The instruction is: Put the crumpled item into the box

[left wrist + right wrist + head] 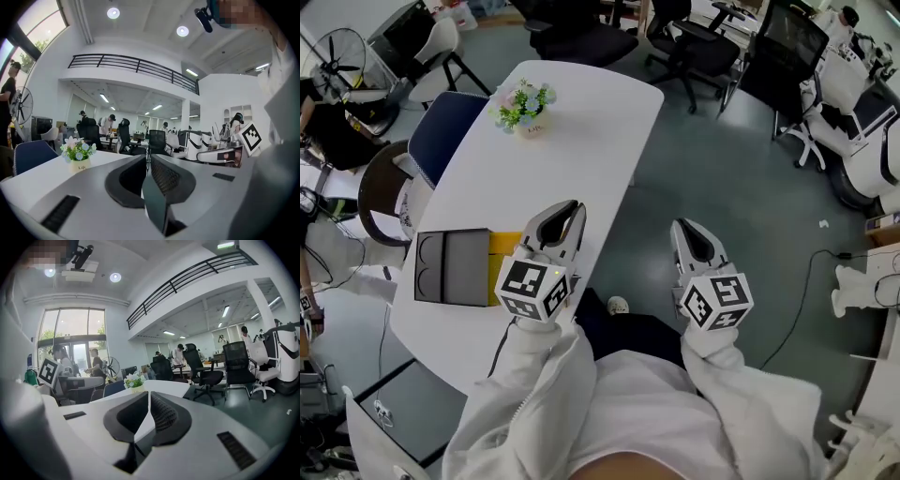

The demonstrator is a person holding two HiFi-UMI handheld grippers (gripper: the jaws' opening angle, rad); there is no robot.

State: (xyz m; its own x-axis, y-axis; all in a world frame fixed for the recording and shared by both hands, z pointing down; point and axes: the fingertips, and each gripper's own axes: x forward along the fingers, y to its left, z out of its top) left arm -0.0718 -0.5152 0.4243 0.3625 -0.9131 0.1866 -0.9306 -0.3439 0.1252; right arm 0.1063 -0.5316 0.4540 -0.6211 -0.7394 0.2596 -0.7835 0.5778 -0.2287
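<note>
A dark grey box point(450, 302) lies on the white table point(581, 122) near its left front edge. A yellow thing point(505, 245) lies against the box's right side, partly hidden by my left gripper point(574, 208); I cannot tell what it is. No crumpled item shows clearly. My left gripper point(146, 157) hovers above the table's front edge, right of the box, jaws together with nothing between them. My right gripper point(677, 228) is held beyond the table's right edge, over the floor. Its jaws point(149, 393) are also together and empty.
A small pot of flowers point(525, 108) stands at the table's far end. A blue chair point(441, 131) sits at the table's left, and black office chairs point(694, 47) stand on the grey floor beyond. A fan point(337, 61) is at far left.
</note>
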